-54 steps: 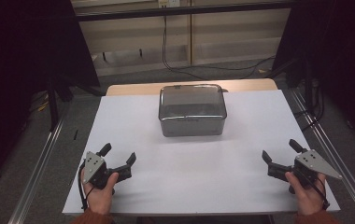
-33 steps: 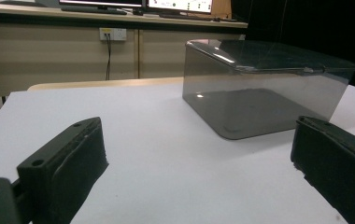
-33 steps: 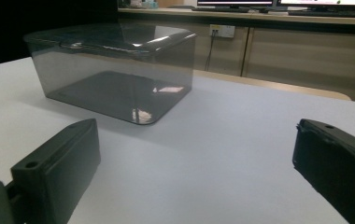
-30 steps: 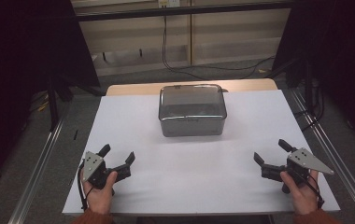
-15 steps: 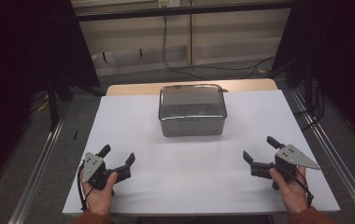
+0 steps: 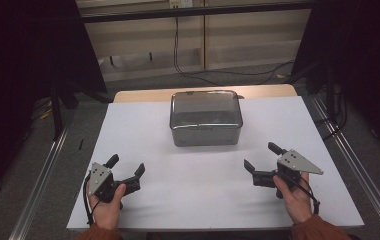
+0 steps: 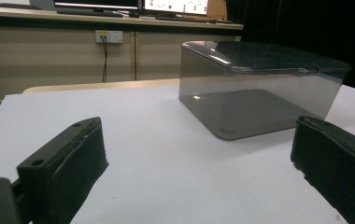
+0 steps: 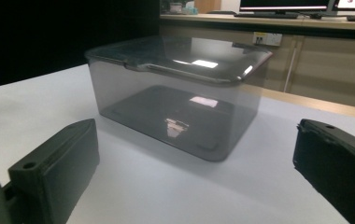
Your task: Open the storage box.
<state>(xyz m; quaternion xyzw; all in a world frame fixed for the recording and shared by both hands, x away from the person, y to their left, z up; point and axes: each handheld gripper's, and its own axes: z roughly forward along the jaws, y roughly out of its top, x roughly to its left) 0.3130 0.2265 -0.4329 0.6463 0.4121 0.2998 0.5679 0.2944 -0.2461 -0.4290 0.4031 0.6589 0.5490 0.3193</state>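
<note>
Lying lid-up, long axis across the table, the box (image 6: 206, 118) faces both grippers' spread jaws.

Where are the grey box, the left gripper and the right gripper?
grey box (image 6: 206, 131): high view, front wall.
left gripper (image 6: 126, 168): high view, midway between open jaws.
right gripper (image 6: 263, 156): high view, midway between open jaws.

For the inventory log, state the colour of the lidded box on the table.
The box is smoky grey and see-through, lid included; the right gripper view shows it best.
</note>
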